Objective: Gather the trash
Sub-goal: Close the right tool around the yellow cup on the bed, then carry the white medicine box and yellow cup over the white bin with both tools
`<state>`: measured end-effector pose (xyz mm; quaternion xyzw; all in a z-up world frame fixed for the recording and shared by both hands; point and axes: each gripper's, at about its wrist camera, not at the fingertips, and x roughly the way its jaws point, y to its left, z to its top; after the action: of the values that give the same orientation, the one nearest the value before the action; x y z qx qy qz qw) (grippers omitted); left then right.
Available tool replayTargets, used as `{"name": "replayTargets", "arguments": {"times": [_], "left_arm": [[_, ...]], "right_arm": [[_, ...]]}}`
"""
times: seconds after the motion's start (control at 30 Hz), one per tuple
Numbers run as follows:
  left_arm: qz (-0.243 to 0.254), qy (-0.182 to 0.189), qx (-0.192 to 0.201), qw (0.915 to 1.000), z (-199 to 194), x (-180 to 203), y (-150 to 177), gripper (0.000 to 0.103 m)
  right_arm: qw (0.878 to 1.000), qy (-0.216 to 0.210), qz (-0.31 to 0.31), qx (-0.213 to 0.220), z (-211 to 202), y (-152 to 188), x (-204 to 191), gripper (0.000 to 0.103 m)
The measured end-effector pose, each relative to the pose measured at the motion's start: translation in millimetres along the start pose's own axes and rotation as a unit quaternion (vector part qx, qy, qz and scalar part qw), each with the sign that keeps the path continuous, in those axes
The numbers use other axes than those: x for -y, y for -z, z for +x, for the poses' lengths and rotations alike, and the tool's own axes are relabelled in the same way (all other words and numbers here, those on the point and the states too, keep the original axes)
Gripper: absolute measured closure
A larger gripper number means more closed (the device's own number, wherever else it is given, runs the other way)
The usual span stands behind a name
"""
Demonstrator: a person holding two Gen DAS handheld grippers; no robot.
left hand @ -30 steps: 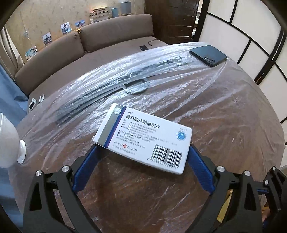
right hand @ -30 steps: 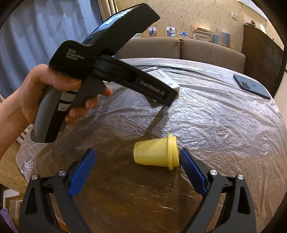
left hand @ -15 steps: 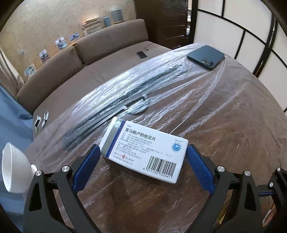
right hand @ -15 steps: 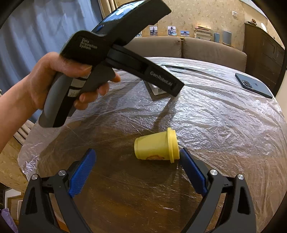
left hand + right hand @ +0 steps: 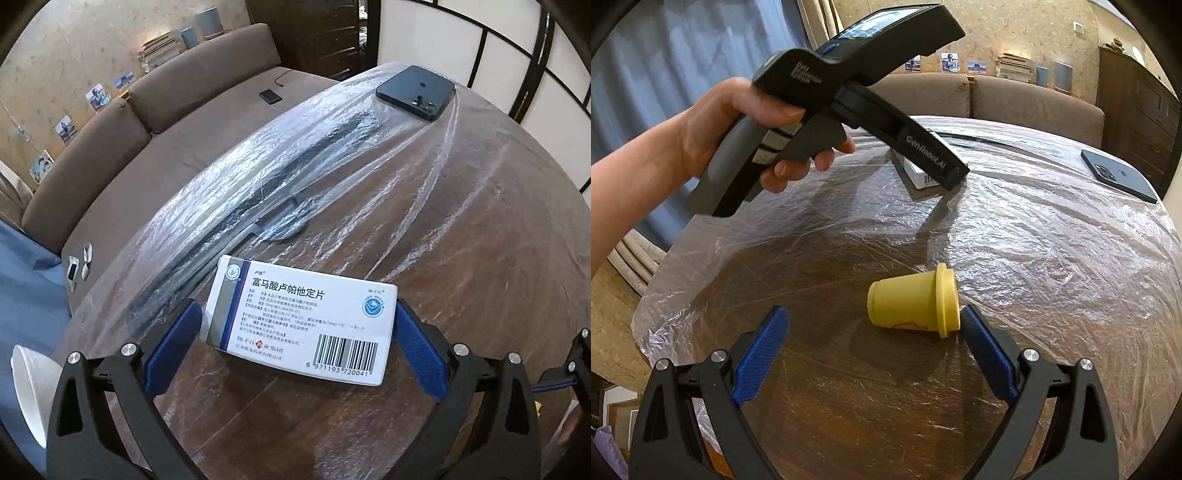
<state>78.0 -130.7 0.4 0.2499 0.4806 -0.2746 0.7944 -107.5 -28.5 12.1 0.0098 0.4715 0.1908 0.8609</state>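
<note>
While both tongs stand open, the medicine box [image 5: 303, 317] lies between the left tongs [image 5: 297, 328], the yellow cup [image 5: 916, 304] between the right tongs [image 5: 873, 334].

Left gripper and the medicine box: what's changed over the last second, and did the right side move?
The left gripper rolled and shifted until the medicine box lies square between its fingers; its jaws have just been opening wider, nothing gripped yet. The right gripper stayed open around the yellow cup, which lies on its side. The phone stayed put.

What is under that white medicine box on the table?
The medicine box lies on crinkled clear plastic film covering the brown table. Whatever sits directly beneath the box is hidden.
</note>
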Motion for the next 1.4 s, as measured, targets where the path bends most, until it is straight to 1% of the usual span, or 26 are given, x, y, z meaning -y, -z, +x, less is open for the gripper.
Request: {"name": "replayTargets", "arguments": {"times": [0.2, 0.33, 0.37, 0.4, 0.43, 0.47, 0.5, 0.57, 0.63, 0.77, 1.03, 1.23, 1.4], "left_arm": [[0.010, 0.005, 0.002, 0.9999, 1, -2, 0, 0.002], [0.009, 0.003, 0.001, 1.0000, 1, -2, -1, 0.002], [0.007, 0.002, 0.002, 1.0000, 1, -2, 0, 0.002], [0.004, 0.000, 0.004, 1.0000, 0, -1, 1, 0.002], [0.001, -0.002, 0.005, 1.0000, 0, -1, 2, 0.002], [0.000, -0.003, 0.006, 1.0000, -1, -1, 3, 0.002], [-0.002, -0.004, 0.007, 1.0000, -2, 0, 5, 0.003], [-0.005, -0.008, 0.009, 0.9999, -4, 1, 8, 0.003], [-0.008, -0.008, 0.012, 0.9999, -6, 3, 11, 0.003], [-0.024, -0.008, 0.023, 0.9994, -12, 3, 16, 0.003], [-0.078, -0.006, 0.046, 0.9959, -29, -2, 30, 0.003], [-0.108, -0.016, 0.058, 0.9923, -42, 3, 41, 0.003], [-0.139, -0.041, 0.068, 0.9870, -54, 11, 54, 0.003]], "right_arm": [[1.000, -0.006, 0.015, 0.001, -2, 0, 3, 0.011], [1.000, -0.002, 0.019, 0.012, -9, 0, 6, 0.012], [1.000, -0.001, 0.018, 0.013, -10, 1, 7, 0.020], [1.000, 0.002, 0.016, 0.012, -10, 1, 7, 0.024], [1.000, 0.005, 0.013, 0.009, -10, 2, 7, 0.031], [1.000, 0.008, 0.011, 0.006, -10, 3, 7, 0.036], [1.000, 0.010, 0.010, 0.005, -9, 3, 7, 0.038], [1.000, 0.021, 0.004, 0.009, -10, 5, 7, 0.049], [1.000, 0.022, 0.003, 0.010, -11, 6, 8, 0.055], [1.000, 0.013, 0.011, 0.012, -13, 6, 12, 0.055], [1.000, 0.014, 0.013, 0.021, -23, 7, 16, 0.055], [0.999, 0.013, 0.018, 0.023, -26, 6, 22, 0.055], [0.999, 0.019, 0.021, 0.024, -29, 7, 27, 0.055]]}}
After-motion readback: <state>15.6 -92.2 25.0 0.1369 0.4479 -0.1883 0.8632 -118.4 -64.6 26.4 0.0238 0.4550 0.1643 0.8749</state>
